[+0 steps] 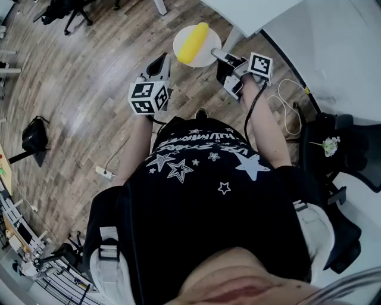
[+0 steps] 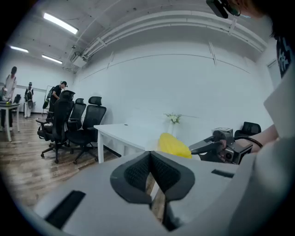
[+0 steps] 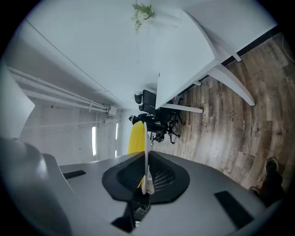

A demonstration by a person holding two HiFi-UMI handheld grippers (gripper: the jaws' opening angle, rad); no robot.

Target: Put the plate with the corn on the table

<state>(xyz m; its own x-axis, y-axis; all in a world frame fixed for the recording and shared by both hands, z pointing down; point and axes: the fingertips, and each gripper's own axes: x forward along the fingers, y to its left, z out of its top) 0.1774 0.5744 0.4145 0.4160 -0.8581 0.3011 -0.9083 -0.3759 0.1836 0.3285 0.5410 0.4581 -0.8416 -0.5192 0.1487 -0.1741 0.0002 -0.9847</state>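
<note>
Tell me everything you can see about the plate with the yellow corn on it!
The plate is round, white and thin. A yellow corn cob lies across it. The right gripper pinches its rim, jaws shut on the edge, and holds it roughly level in the air over the wooden floor, beside the white table, not on it yet. Nothing else touches it.

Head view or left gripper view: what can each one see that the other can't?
Only the head view shows the person's star shirt and the right gripper shut on the plate at its rim. Only the left gripper view shows the left gripper with its jaws together and nothing between them, the ceiling lights, and people far off. Both show the yellow corn, the right gripper and a white table.
</note>
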